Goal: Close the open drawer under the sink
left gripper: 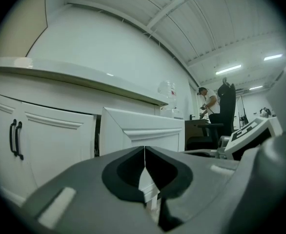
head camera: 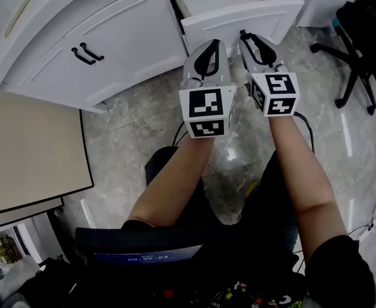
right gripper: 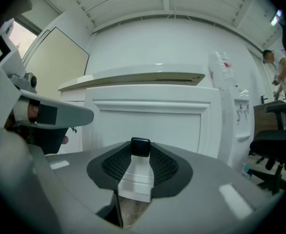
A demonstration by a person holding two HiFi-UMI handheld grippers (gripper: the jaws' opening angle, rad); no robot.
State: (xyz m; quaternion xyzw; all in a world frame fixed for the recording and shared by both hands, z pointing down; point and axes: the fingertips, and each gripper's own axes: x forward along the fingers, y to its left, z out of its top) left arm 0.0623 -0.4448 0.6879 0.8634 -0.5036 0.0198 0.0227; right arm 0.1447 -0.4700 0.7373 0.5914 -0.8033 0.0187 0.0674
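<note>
Cabinet (head camera: 120,34) — drawer (head camera: 281,15) touching hand-held gripper (head camera: 244,37) (right).

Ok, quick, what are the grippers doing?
Left gripper: closed, empty.
Right gripper: closed on the drawer handle.

my grey left gripper (head camera: 212,43) and right gripper (head camera: 244,37) carry black-and-white marker cubes (head camera: 206,111); the drawer (head camera: 239,21) is white, cabinet handles (head camera: 87,53) black, floor (head camera: 143,101) grey marbled.

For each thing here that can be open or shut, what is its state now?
White panelled drawer: open, pulled out.
White cabinet doors with black bar handles: closed.
Left gripper: fingers shut, empty.
Right gripper: fingers shut on the small black drawer knob.
</note>
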